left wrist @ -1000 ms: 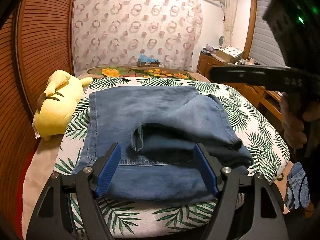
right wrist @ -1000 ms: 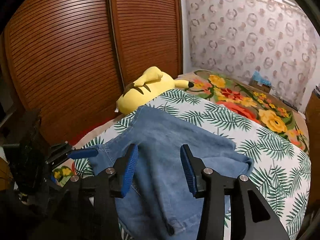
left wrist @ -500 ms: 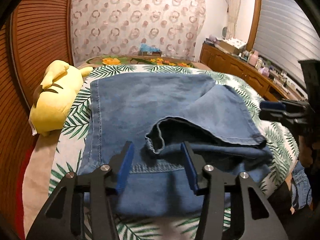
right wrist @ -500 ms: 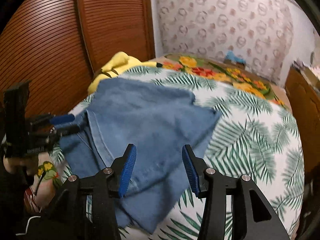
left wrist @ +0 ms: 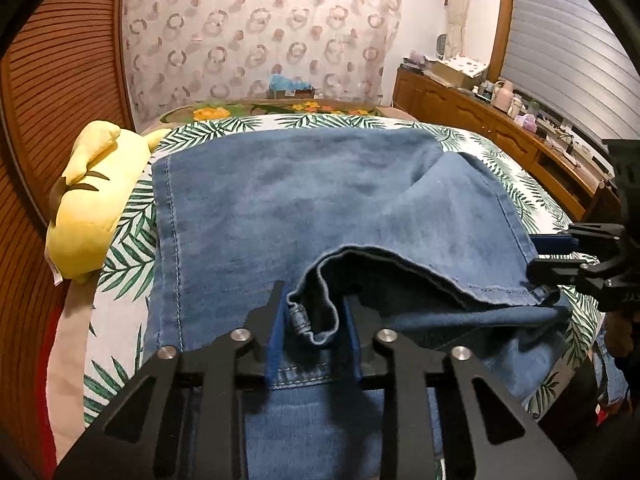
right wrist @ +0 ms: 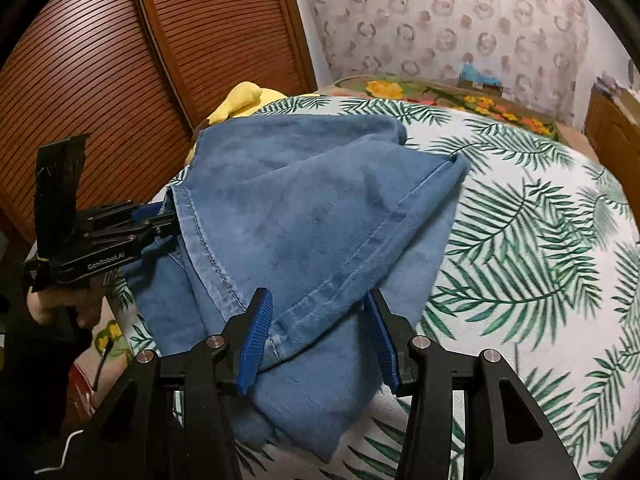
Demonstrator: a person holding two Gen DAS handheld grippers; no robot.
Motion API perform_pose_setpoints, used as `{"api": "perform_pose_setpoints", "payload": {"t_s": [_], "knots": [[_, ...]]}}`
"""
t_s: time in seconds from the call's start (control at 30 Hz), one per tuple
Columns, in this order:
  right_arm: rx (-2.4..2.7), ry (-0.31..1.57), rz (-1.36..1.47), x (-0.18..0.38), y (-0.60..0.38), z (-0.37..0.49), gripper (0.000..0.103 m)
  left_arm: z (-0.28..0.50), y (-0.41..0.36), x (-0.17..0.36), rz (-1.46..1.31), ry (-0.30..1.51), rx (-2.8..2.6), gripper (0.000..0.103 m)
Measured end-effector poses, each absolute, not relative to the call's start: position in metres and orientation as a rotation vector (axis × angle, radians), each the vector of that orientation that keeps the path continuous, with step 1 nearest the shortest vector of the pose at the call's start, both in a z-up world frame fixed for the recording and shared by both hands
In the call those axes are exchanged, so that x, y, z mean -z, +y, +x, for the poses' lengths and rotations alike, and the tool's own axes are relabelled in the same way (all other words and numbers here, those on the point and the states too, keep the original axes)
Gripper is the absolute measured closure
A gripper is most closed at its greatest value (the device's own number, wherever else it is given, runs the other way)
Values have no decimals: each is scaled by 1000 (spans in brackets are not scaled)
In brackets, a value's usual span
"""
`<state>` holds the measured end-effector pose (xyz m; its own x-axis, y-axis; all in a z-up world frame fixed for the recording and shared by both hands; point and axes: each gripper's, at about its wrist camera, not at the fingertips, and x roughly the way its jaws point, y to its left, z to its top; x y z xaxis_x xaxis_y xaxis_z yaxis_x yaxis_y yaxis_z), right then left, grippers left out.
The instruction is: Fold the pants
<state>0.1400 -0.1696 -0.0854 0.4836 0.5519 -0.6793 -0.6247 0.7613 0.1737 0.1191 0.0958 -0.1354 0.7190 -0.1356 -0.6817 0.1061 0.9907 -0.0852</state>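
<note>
Blue denim pants (left wrist: 288,208) lie partly folded on the leaf-print bed (left wrist: 132,240); they also show in the right wrist view (right wrist: 312,216). My left gripper (left wrist: 314,320) has its jaws closing around a bunched hem corner of the pants, narrow but not fully shut. It also shows from the side in the right wrist view (right wrist: 160,220), at the left edge of the pants. My right gripper (right wrist: 316,336) is open, its blue pads straddling the near hem corner without pinching it. It shows at the right in the left wrist view (left wrist: 536,256), by the hem's right corner.
A yellow plush toy (left wrist: 84,208) lies at the bed's left side by slatted wooden doors (right wrist: 120,60). A wooden dresser (left wrist: 500,128) with small items stands to the right. A floral blanket (right wrist: 460,96) covers the far end of the bed.
My left gripper has moved forward onto the hem corner and narrowed its jaws around it. My right gripper has moved in over the other hem corner, still open.
</note>
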Motion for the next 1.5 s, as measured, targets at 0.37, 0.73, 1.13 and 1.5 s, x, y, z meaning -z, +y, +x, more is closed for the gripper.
{"api": "perform_pose_setpoints", "payload": {"t_s": [0.37, 0.73, 1.13, 1.5], "knots": [[-791, 730, -59, 82, -175, 171, 99, 104, 81, 115, -15, 707, 187, 95], [-766, 517, -68, 0, -194, 178, 101, 69, 64, 35, 7, 516, 218, 96], [-775, 423, -58, -37, -175, 196, 101, 51, 49, -15, 40, 459, 243, 96], [-858, 500, -175, -14, -86, 245, 101, 36, 98, 39, -92, 543, 170, 96]]}}
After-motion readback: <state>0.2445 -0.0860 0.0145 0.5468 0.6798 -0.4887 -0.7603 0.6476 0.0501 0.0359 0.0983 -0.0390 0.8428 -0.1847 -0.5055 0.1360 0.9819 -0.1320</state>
